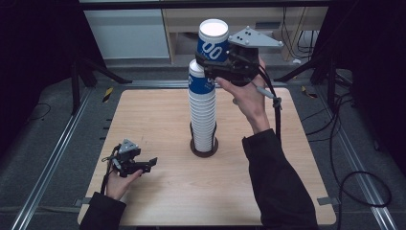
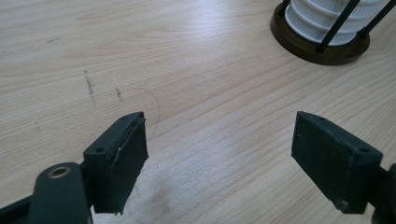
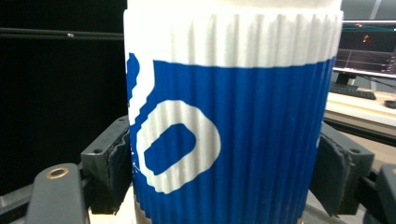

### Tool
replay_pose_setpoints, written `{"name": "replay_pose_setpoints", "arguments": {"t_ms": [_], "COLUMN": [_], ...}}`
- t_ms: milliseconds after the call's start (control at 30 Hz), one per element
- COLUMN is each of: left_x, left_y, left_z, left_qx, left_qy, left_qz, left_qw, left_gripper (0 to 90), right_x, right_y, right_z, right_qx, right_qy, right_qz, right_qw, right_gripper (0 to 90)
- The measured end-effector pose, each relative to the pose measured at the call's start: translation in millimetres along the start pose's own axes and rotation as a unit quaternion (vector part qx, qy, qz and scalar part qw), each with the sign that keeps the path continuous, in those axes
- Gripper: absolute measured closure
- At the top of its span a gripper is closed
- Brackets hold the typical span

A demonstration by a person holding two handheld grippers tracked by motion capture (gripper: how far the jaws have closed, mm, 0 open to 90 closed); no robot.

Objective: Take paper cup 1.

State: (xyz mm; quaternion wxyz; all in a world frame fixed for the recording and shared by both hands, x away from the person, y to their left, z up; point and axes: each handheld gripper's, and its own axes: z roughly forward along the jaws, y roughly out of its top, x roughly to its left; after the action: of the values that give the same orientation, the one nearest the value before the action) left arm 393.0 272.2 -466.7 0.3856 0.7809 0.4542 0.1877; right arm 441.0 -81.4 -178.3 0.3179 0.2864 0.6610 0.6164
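Note:
A tall stack of blue-and-white ribbed paper cups point(image 1: 203, 110) stands in a dark round holder point(image 1: 204, 146) at the middle of the table. My right gripper point(image 1: 213, 61) is shut on the top cup point(image 1: 212, 40), which is lifted a little and tilted above the stack. In the right gripper view that cup point(image 3: 233, 121) sits between both pads point(image 3: 114, 163). My left gripper point(image 1: 151, 164) rests low over the near left of the table, open, nothing between its jaws. In the left gripper view the holder point(image 2: 322, 46) and stack's base point(image 2: 327, 18) lie ahead to the right of my left gripper point(image 2: 219, 149).
The light wooden table point(image 1: 158, 120) has black metal rails along both sides. Cables point(image 1: 344, 158) trail on the floor to the right. A pale cabinet point(image 1: 127, 31) stands behind the table.

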Motion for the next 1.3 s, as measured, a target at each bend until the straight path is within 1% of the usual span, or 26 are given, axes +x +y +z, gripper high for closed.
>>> {"name": "replay_pose_setpoints", "arguments": {"t_ms": [67,133,167,200,300,433,467,600,633,667,833,900,967,1000,1033,1067,1200,1233,1300], "left_x": [0.4,0.3,0.2,0.1,0.1,-0.2,-0.2,-0.5,-0.5,-0.9,-1.6,-1.5,-1.7,-1.7,-2.1,-2.4,-2.6,-2.6,-2.9], "left_y": [-0.1,0.0,0.0,0.1,0.0,0.1,0.1,0.3,0.3,0.2,0.6,0.7,0.8,0.8,0.8,0.9,1.3,1.3,1.4], "left_z": [0.1,-0.1,-0.2,-0.3,-0.1,0.0,0.0,0.1,0.2,0.5,0.0,-0.3,-0.4,-0.4,-0.3,-0.3,-0.8,-0.8,-1.2], "left_qx": [0.001,0.001,0.000,0.000,0.002,0.002,0.002,0.001,0.003,0.003,0.001,0.001,0.001,0.001,0.000,0.000,-0.001,-0.001,-0.002], "left_qy": [0.000,0.001,0.001,0.001,0.001,0.000,0.000,-0.001,-0.001,-0.001,-0.003,-0.002,-0.003,-0.003,-0.004,-0.004,-0.006,-0.006,-0.006], "left_qz": [0.000,0.000,0.000,0.000,0.003,0.003,0.003,0.003,0.004,0.005,0.005,0.004,0.005,0.005,0.005,0.005,0.006,0.006,0.006], "left_qw": [1.0000,1.0000,1.0000,1.0000,1.0000,1.0000,1.0000,1.0000,1.0000,1.0000,1.0000,1.0000,1.0000,1.0000,1.0000,1.0000,1.0000,1.0000,1.0000], "left_gripper": [17.8,17.8,17.8,17.8,17.8,17.8,17.8,17.8,17.8,17.8,17.8,17.8,17.8,17.9,17.9,17.9,18.0,18.0,18.0], "right_x": [-2.3,-3.5,-6.5,-6.5,-10.7,-18.3,-18.3,-26.0,-26.0,-29.2,-33.9,-34.5,-34.4,-34.4,-34.3,-34.3,-34.6,-34.6,-35.1], "right_y": [-1.0,-1.6,-3.5,-3.5,-7.5,-16.3,-16.3,-26.2,-26.2,-29.9,-38.8,-48.0,-54.5,-54.5,-61.2,-61.2,-77.6,-77.6,-83.9], "right_z": [-8.6,-12.0,-19.0,-19.0,-29.4,-46.2,-46.2,-60.2,-60.2,-64.5,-71.7,-75.2,-76.6,-76.6,-77.6,-77.6,-79.7,-79.7,-79.6], "right_qx": [-0.002,-0.002,-0.003,-0.003,0.001,0.003,0.003,0.011,0.011,0.014,0.018,0.027,0.032,0.032,0.039,0.039,0.049,0.049,0.057], "right_qy": [-0.003,-0.004,-0.005,-0.005,-0.009,-0.013,-0.013,-0.019,-0.019,-0.022,-0.021,-0.017,-0.014,-0.014,-0.012,-0.012,-0.005,-0.005,-0.005], "right_qz": [-0.001,-0.002,-0.001,-0.001,-0.002,-0.002,-0.002,-0.005,-0.005,-0.004,0.002,0.000,0.000,0.000,-0.001,-0.001,0.006,0.006,0.007], "right_qw": [1.0000,1.0000,1.0000,1.0000,1.0000,0.9999,0.9999,0.9997,0.9997,0.9996,0.9996,0.9995,0.9994,0.9994,0.9992,0.9992,0.9988,0.9988,0.9984], "right_gripper": [19.9,19.9,19.9,19.9,19.9,19.9,19.9,19.9,19.9,19.9,20.0,19.9,19.9,19.9,19.9,19.9,19.9,19.9,19.9]}}
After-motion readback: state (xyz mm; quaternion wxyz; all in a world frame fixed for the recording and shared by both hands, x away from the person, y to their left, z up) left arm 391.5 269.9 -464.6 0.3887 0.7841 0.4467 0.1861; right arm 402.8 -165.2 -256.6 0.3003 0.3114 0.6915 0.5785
